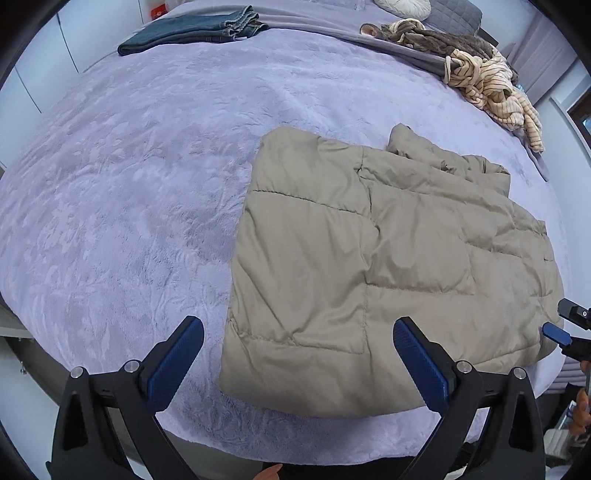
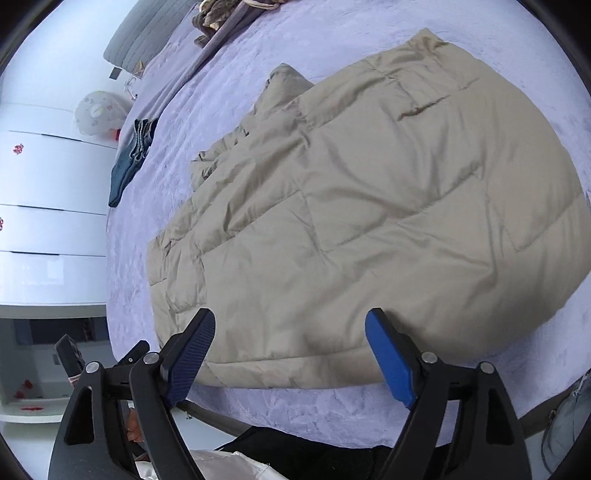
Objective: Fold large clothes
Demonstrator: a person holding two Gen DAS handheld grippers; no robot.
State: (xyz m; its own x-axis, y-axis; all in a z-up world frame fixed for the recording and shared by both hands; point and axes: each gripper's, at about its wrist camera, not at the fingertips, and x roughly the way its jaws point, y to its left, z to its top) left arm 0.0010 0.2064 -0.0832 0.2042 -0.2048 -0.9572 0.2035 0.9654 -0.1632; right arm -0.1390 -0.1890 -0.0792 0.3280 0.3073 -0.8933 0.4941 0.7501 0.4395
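Left gripper [image 1: 295, 354]: released, jaws wide, nothing between, above the bed's near edge. Lilac bedspread [image 1: 129, 192]. Folded jeans [image 1: 192, 31], far left. Beige quilted jacket [image 1: 369, 266]: folded flat, near right. Striped clothes heap [image 1: 491, 85], far right. Right gripper [image 2: 291, 350]: released, empty, over the jacket's near hem.

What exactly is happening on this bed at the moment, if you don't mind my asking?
A person with a gripper in each hand is folding clothes on a bed. A beige quilted jacket lies folded near the edge. The left gripper and the right gripper are both open above it, holding nothing. Folded jeans and a heap of unfolded clothes lie farther back.
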